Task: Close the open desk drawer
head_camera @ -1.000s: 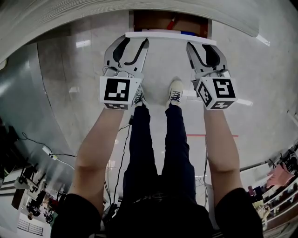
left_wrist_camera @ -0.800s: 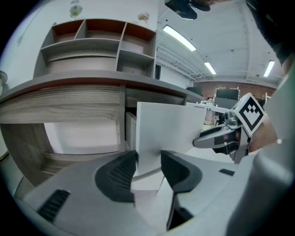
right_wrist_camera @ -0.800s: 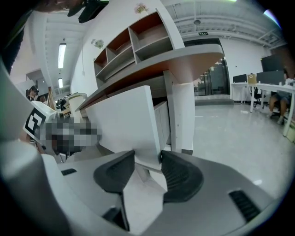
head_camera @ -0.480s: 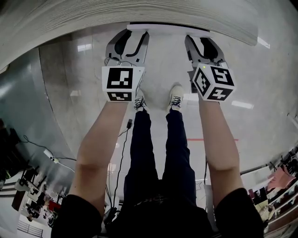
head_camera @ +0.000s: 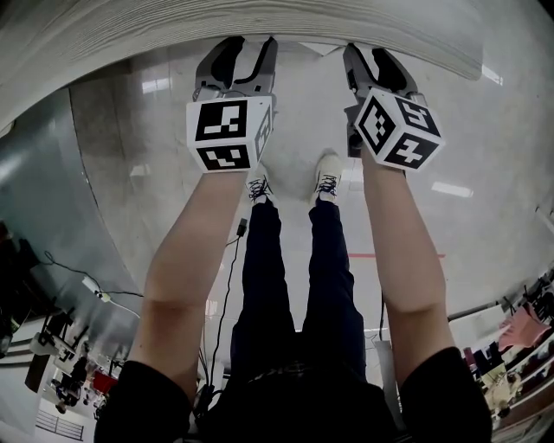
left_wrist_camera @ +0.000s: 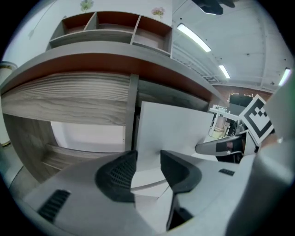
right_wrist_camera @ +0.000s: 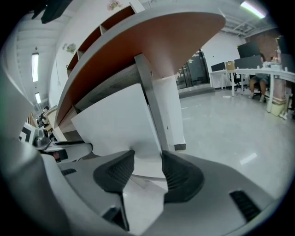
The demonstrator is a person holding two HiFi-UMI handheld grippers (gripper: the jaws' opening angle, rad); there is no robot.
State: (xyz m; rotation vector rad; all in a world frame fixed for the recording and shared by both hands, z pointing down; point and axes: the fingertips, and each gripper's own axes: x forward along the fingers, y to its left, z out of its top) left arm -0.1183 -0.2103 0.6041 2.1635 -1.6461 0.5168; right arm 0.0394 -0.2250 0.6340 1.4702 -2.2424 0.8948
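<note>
The white drawer front (left_wrist_camera: 177, 126) stands close under the wood-grain desk top (head_camera: 260, 22). From the head view only a thin white strip of the drawer front (head_camera: 318, 48) shows below the desk's edge. My left gripper (head_camera: 245, 45) is open, its black pads (left_wrist_camera: 115, 175) up against the panel's left part. The left gripper (left_wrist_camera: 147, 159) has only the panel's lower edge in its gap. My right gripper (head_camera: 368, 54) is open too, at the panel's right part. In its own view the right gripper (right_wrist_camera: 147, 159) faces the drawer front (right_wrist_camera: 117, 122) the same way. The drawer's inside is hidden.
A grey desk leg (right_wrist_camera: 159, 106) stands right of the drawer. Red-brown shelf compartments (left_wrist_camera: 110, 25) sit above the desk. My legs and white shoes (head_camera: 327, 173) stand on the glossy floor. Cables (head_camera: 95, 290) trail at lower left. Distant office desks (right_wrist_camera: 258, 73) lie far right.
The drawer has slid in under the desk, so its red-brown inside no longer shows. Both grippers have moved forward with it toward the desk's edge.
</note>
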